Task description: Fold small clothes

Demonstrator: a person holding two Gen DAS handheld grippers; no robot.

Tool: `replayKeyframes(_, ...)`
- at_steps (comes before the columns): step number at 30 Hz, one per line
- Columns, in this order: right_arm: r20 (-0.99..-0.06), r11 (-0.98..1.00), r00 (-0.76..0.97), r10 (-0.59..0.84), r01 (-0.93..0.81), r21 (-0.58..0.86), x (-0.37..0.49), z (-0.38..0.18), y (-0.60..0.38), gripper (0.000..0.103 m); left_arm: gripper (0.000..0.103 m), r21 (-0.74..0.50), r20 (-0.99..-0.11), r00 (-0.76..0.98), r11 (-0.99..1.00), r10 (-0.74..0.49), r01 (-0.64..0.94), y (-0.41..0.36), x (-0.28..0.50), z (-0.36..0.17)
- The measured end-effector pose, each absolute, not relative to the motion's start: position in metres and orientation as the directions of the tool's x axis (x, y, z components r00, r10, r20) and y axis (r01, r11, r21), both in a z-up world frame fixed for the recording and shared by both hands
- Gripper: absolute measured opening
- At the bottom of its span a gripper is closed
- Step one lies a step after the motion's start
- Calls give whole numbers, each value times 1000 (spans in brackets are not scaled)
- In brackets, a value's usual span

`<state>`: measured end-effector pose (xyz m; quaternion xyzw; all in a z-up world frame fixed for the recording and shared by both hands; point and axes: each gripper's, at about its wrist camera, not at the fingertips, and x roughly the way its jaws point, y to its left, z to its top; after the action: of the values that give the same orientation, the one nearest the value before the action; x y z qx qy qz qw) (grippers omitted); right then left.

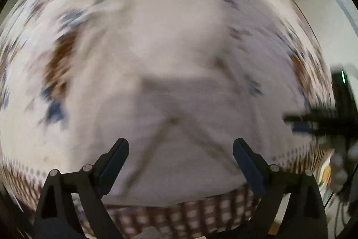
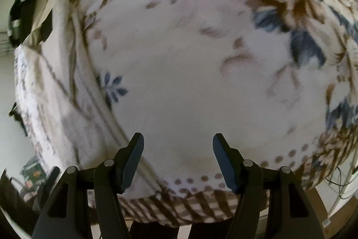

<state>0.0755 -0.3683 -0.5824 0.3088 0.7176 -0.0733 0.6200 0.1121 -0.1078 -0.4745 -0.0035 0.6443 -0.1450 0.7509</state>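
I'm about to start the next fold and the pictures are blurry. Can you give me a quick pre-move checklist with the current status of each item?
1. Left gripper open and empty: ok.
2. Right gripper open and empty: ok.
3. Pale garment in front of the left gripper: ok.
4. Garment lying flat: not ok, creases show.
5. Garment's edges located for a grasp: cannot tell, left view blurred.
6. Floral cloth under the right gripper free of other clothes: not ok, a bunched cream piece lies at its left.
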Motion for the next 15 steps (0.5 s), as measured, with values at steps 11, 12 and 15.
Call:
replayKeyframes(11,-781,714,-158,604,543,441,26,-621,-376,66,82,-133,-989,-47,983,-140,-124,57,94,-550)
replayKeyframes(12,-774,710,-161,612,544,448,17,-622,-382,66,66,-150,-987,-46,982,-156,-115,56,91,-551)
replayKeyframes(15,-782,727,-160,603,514,455,2,-621,-378,46,3,-160,-987,-23,986,-161,-56,45,79,-549)
